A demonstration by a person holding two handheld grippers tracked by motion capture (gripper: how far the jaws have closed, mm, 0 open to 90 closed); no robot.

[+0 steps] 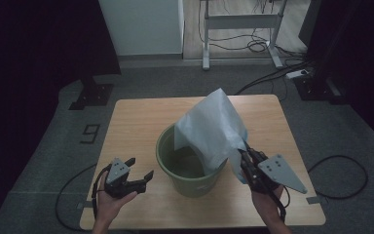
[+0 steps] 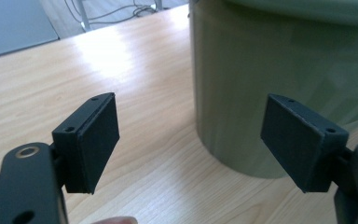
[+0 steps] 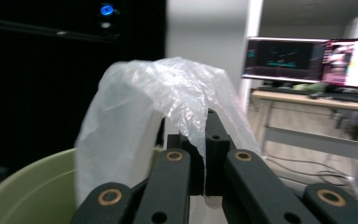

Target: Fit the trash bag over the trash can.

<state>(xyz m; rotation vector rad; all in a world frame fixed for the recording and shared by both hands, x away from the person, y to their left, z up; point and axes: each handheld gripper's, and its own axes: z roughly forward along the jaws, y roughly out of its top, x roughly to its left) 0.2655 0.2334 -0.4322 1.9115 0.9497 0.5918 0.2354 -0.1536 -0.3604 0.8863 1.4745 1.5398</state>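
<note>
One bag: we see a pale plastic bag [image 1: 213, 127] pinched at its edge in our right claw [image 1: 246, 157], draped up and over the bucket's rim.
Right claw: jaws closed tight on the bag [image 3: 168, 93].
Bucket: green bucket [image 1: 175, 170] just left of that claw, on the wooden table [image 1: 131, 117].
Left claw: our left claw [image 1: 140, 169] has jaws spread wide, nothing between them, the bucket [image 2: 279, 84] close ahead.
</note>
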